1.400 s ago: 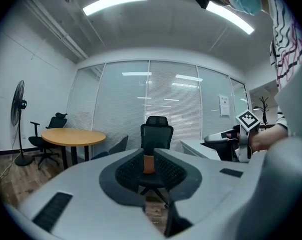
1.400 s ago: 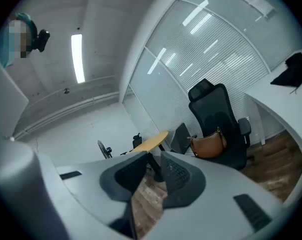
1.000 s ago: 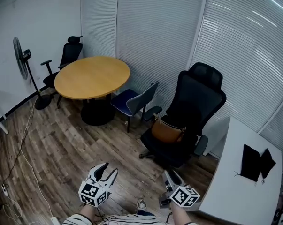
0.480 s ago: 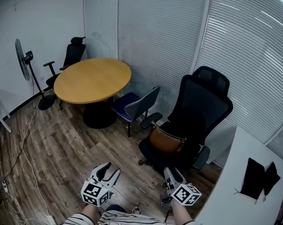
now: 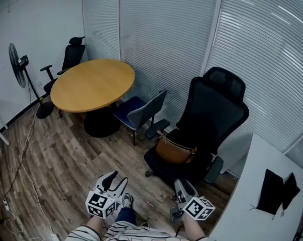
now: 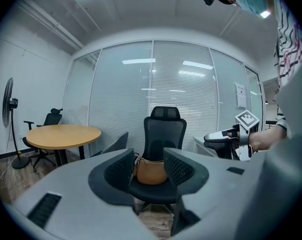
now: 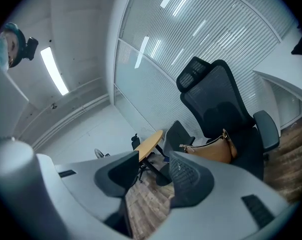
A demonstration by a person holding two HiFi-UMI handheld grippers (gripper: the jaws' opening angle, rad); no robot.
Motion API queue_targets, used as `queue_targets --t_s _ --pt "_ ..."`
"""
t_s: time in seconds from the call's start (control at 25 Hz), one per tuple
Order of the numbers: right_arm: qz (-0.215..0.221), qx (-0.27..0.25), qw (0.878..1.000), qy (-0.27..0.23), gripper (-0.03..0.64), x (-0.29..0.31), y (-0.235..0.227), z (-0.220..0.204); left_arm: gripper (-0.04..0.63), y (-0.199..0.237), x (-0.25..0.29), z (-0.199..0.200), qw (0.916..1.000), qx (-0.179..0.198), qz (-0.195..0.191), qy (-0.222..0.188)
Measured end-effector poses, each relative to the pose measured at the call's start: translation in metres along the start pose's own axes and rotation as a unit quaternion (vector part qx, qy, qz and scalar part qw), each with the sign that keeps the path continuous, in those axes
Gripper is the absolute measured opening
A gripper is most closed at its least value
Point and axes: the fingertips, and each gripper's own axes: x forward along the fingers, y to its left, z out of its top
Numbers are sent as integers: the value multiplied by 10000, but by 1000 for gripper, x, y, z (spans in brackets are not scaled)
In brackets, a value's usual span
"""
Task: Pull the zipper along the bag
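Observation:
A tan leather bag (image 5: 174, 150) with a thin strap lies on the seat of a tall black office chair (image 5: 207, 118). The left gripper view shows the bag (image 6: 151, 171) far off, framed between the jaws; in the right gripper view the bag (image 7: 214, 151) is to the right of the jaws. My left gripper (image 5: 114, 181) is held low near my body, open and empty. My right gripper (image 5: 183, 189) is also open and empty, well short of the chair. The zipper is too small to make out.
A round wooden table (image 5: 90, 84) stands at the left with a blue-seated chair (image 5: 138, 111) beside it and a black chair (image 5: 67, 60) behind. A standing fan (image 5: 18, 67) and floor cables (image 5: 21, 159) are far left. A white desk (image 5: 264, 195) with a black item (image 5: 276, 186) is at right.
The view has shifted slightly and I have stepped a little closer to the chair; a leg and shoe now show below. Both grippers stay low and open.

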Motion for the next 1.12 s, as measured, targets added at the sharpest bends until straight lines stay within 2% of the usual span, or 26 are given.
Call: queue_targets --t_s 0.36,0.88,1.12 --pt "-317 -52 9994 -141 181 48 -10 25 163 36 67 19 9992 44 -401 -42" --pt "-617 26 9962 -615 181 162 5 54 163 138 153 37 9957 54 -922 69" --pt "-969 117 9918 -828 173 198 5 56 163 176 186 40 9919 69 -1269 77"
